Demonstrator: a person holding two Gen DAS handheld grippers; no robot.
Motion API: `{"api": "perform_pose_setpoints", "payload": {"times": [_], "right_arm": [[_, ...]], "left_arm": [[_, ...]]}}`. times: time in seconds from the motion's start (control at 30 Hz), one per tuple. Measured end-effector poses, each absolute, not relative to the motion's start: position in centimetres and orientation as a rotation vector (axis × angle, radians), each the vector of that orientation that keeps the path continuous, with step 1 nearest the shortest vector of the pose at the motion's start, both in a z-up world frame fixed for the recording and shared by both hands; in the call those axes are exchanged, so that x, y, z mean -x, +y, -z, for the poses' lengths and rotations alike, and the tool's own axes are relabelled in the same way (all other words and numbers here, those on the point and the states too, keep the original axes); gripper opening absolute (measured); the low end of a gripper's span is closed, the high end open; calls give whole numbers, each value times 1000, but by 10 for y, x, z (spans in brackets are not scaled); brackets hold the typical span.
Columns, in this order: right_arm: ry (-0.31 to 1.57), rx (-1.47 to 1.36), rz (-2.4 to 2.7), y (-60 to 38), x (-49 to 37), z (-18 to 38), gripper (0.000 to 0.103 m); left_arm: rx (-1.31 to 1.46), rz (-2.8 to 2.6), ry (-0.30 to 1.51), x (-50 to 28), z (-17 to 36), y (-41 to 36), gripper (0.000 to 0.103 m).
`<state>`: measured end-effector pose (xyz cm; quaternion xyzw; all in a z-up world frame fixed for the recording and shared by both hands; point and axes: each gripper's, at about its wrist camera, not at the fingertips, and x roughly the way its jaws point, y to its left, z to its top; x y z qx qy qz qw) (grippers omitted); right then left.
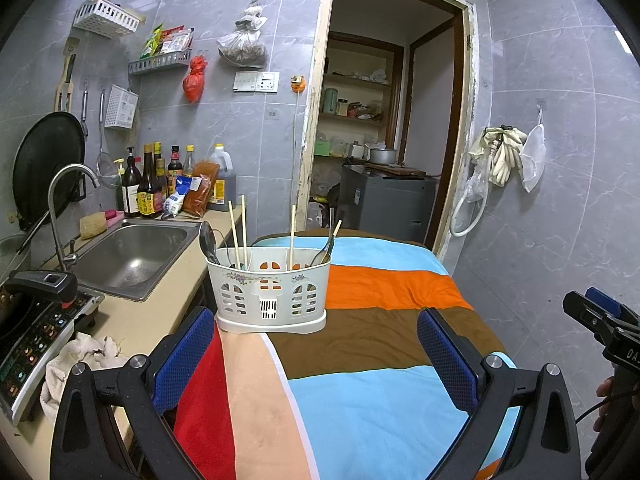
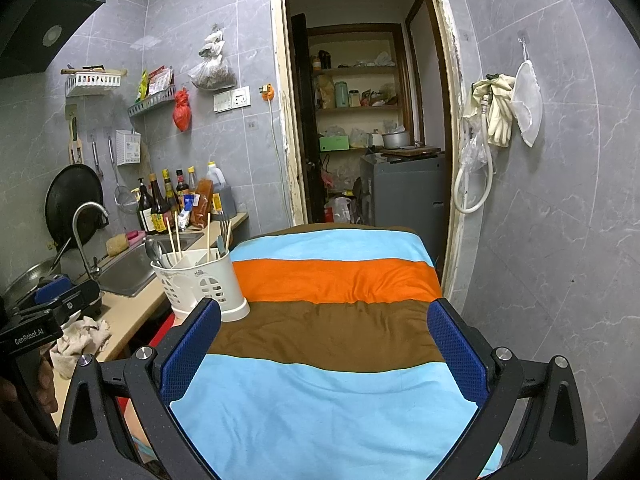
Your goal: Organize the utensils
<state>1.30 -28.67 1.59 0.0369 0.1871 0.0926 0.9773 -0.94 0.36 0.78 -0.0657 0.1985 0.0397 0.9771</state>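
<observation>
One white utensil caddy (image 1: 269,292) is standing on the striped cloth (image 1: 372,360) at the left gripper's (image 1: 316,356) twelve o'clock, holding four chopsticks (image 1: 292,236), a dark ladle (image 1: 208,240) and some other utensils. Both grippers are hovering level above the cloth; the right gripper (image 2: 324,350) is sitting at three o'clock, both sets of fingers (image 2: 456,352) spreading wide, gripping nothing.

The utensil caddy (image 1: 269,288) hides the lower ends of its chopsticks (image 1: 236,232).
</observation>
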Motion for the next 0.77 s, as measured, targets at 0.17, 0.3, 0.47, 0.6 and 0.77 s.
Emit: {"api": "perform_pose_setpoints", "payload": {"times": [0.17,0.3,0.47,0.6,0.77], "right_arm": [[380,-74,-187,-286,-12,-15,101],[383,-75,-187,-286,-11,-12,101],[388,-76,-187,-284,-8,-8,101],[392,-76,-189,-285,-8,-3,101],[393,-77,-188,-285,-11,-5,101]], "left_arm": [[141,-72,395,10,-6,4,102],[141,-82,397,8,-5,4,102],[144,-81,401,8,-5,5,102],[143,-82,402,8,-5,4,102],[142,-81,402,7,-6,4,102]]}}
